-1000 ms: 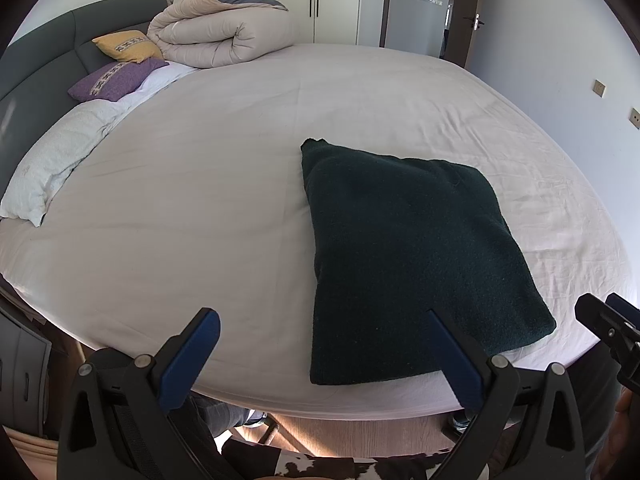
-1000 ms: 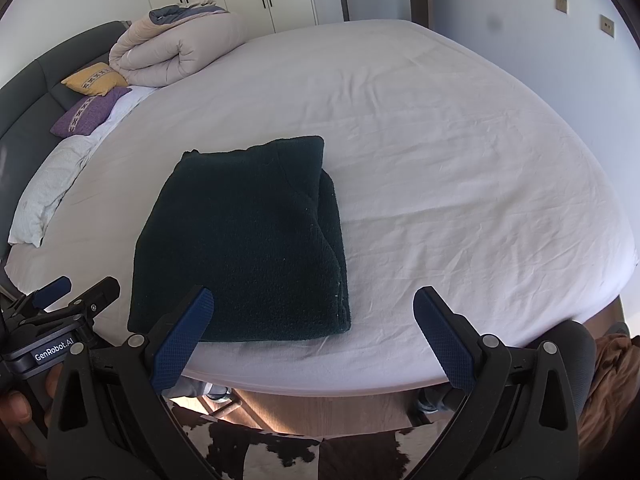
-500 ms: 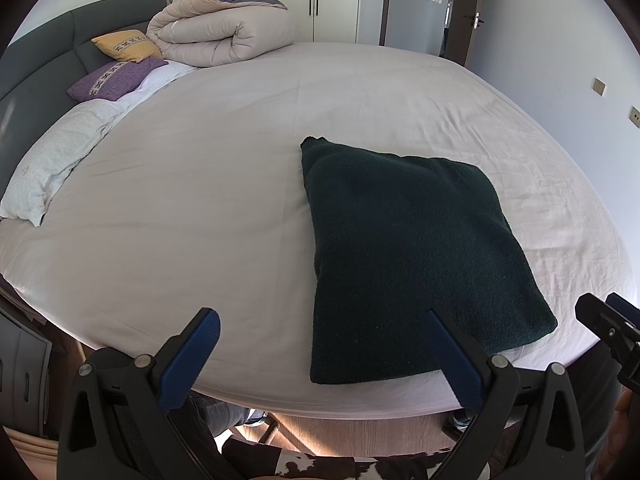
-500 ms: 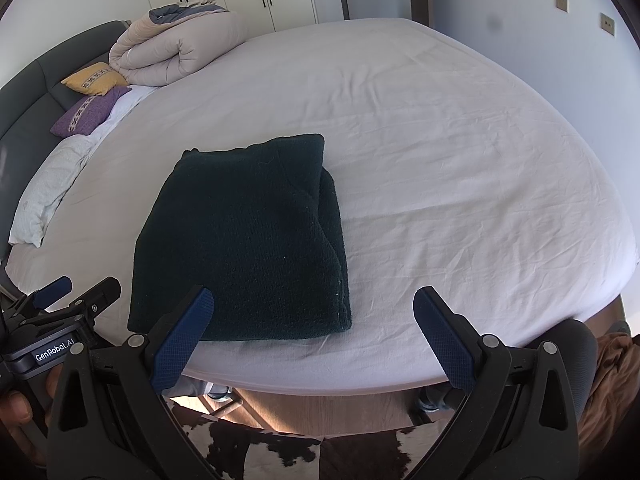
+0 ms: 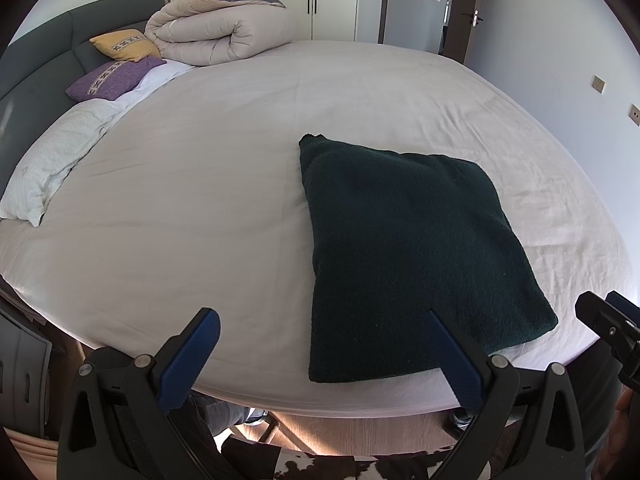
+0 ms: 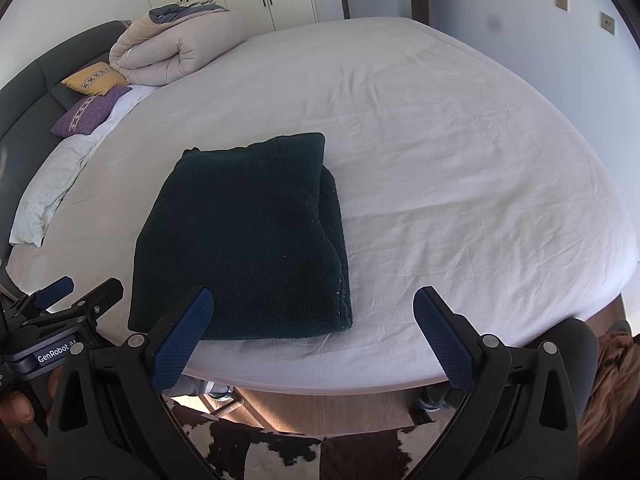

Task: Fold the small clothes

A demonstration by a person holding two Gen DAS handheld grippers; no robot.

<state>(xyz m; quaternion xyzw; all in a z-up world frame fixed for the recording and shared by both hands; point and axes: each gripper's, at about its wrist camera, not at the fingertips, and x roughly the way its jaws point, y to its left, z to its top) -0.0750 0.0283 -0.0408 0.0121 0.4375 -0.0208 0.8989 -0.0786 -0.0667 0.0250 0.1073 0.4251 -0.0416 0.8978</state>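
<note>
A dark green knitted garment point(image 5: 412, 248) lies folded into a thick rectangle near the front edge of the white bed point(image 5: 208, 184); in the right wrist view the garment point(image 6: 248, 240) shows stacked layers along its right side. My left gripper point(image 5: 320, 340) hovers open at the bed's front edge, just left of the garment, holding nothing. My right gripper point(image 6: 314, 322) is open too, held back from the garment's near right corner. Each gripper appears at the edge of the other's view: the right one point(image 5: 608, 324) and the left one point(image 6: 76, 296).
A rolled beige duvet point(image 5: 220, 28) lies at the far end of the bed, with a yellow cushion point(image 5: 122, 45), a purple cushion point(image 5: 114, 78) and a white pillow point(image 5: 52, 160) by the dark headboard. Wardrobe doors and a door stand behind. A cowhide rug point(image 6: 260, 452) covers the floor below.
</note>
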